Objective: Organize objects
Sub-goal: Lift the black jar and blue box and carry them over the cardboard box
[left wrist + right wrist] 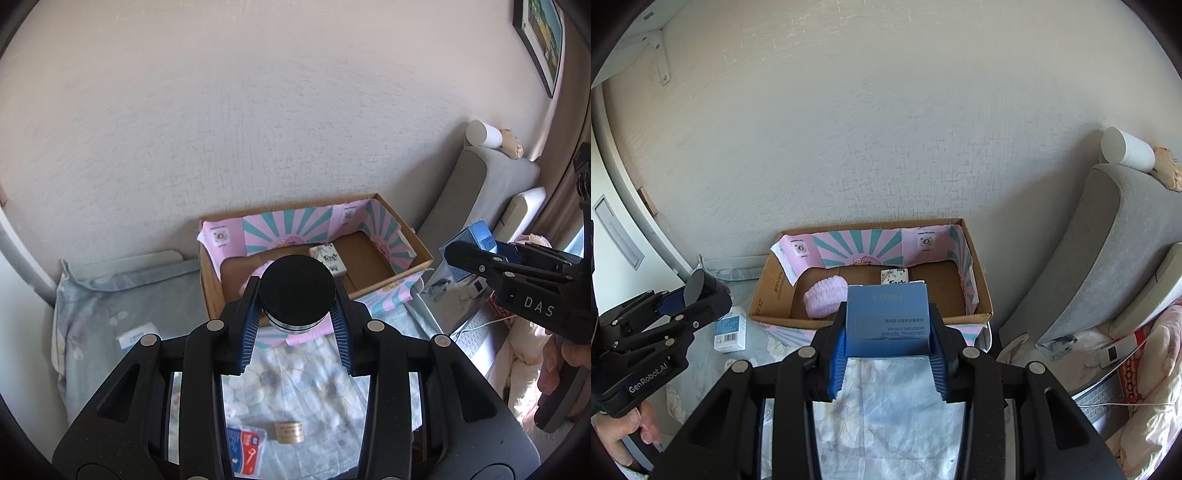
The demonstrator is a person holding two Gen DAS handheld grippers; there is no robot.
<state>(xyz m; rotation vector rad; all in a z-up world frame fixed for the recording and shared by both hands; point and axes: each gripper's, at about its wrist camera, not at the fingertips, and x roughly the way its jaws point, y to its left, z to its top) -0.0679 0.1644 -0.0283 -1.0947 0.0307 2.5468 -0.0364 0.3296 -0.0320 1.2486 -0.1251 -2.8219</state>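
Right wrist: puff (826, 298) inside carton (871, 320)

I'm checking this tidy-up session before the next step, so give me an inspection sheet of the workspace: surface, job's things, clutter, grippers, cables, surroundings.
Surface: floral bedsheet, rumpled.
Job's things: cardboard box against the wall holds a pink fluffy item and a small patterned box; black-lidded jar and blue carton are held in front of it.
Clutter: white carton beside the box; tape roll and red-and-blue packet on the sheet.
Grippers: left gripper shut on the jar; right gripper shut on the blue carton.
Cables: white cable at right.
Surroundings: textured wall, grey cushion, framed picture.
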